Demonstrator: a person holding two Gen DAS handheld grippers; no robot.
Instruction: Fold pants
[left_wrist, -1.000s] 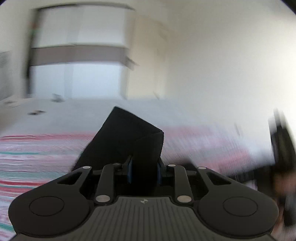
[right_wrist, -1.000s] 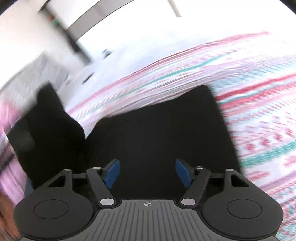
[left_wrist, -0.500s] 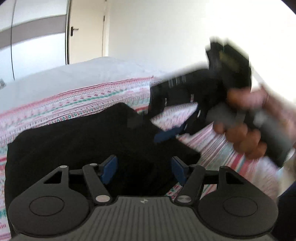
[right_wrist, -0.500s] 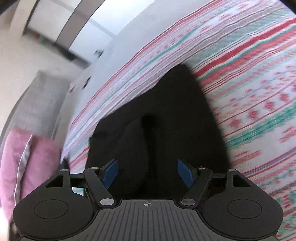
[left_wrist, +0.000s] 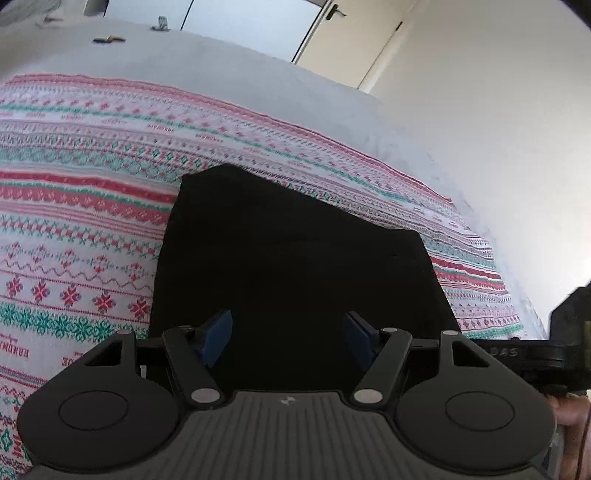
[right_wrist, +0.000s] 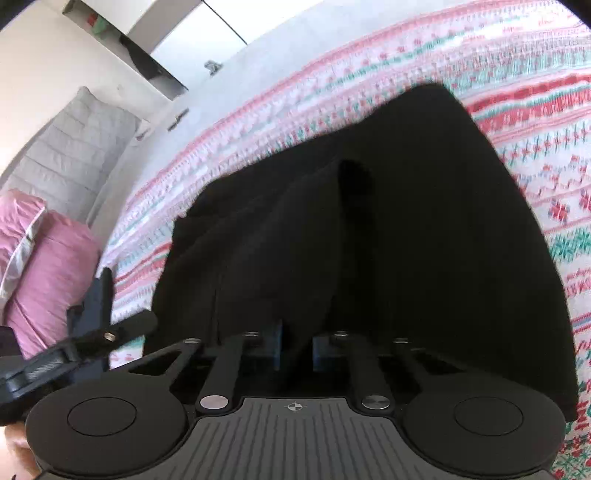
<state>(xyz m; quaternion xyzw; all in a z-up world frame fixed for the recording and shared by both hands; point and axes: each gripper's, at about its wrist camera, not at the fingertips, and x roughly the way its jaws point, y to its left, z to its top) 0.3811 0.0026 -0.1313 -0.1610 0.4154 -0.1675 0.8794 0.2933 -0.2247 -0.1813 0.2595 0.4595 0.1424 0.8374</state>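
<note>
Black pants (left_wrist: 295, 251) lie folded on a bedspread (left_wrist: 74, 206) patterned in red, green and white. My left gripper (left_wrist: 288, 338) hovers open over their near edge, its blue pads (left_wrist: 218, 334) wide apart and not pressing on the cloth. In the right wrist view the pants (right_wrist: 424, 221) show a raised fold running up the middle. My right gripper (right_wrist: 297, 345) is closing, and its pads pinch the near end of that fold. The left gripper (right_wrist: 92, 332) shows at the lower left of this view, and the right gripper (left_wrist: 569, 332) at the right edge of the left wrist view.
A pink pillow (right_wrist: 44, 266) and a grey quilted cushion (right_wrist: 74, 155) lie at the left end of the bed. A grey sheet (left_wrist: 184, 66) beyond the bedspread holds small items (left_wrist: 109, 38). A door (left_wrist: 351, 37) and a white wall (left_wrist: 498, 110) stand behind.
The left gripper let go of the lifted black cloth, opened and swung down over the pants, which now lie flat. The right gripper went from wide open to pinching a fold.
</note>
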